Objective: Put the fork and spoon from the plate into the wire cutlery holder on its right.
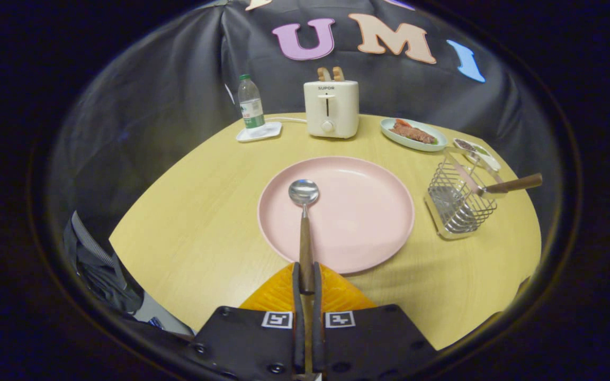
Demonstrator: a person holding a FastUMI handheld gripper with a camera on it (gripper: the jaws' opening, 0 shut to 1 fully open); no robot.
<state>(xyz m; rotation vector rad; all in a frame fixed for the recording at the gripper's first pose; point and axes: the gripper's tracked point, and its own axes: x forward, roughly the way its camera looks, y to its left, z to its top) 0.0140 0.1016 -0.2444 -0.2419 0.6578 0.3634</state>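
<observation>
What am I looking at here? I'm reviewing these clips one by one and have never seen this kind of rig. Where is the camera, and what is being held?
No robot arm here: a person carries handheld tongs, and the camera rides on them, looking forward along the two fingers. The fingers are shut on the wooden handle of a spoon, whose bowl is over a pink plate on a yellow table. To the plate's right stands the wire cutlery holder, with a wooden-handled utensil already in it, probably the fork. Farther back are a water bottle, a toaster with bread in its slots, and a dish of food.
</observation>
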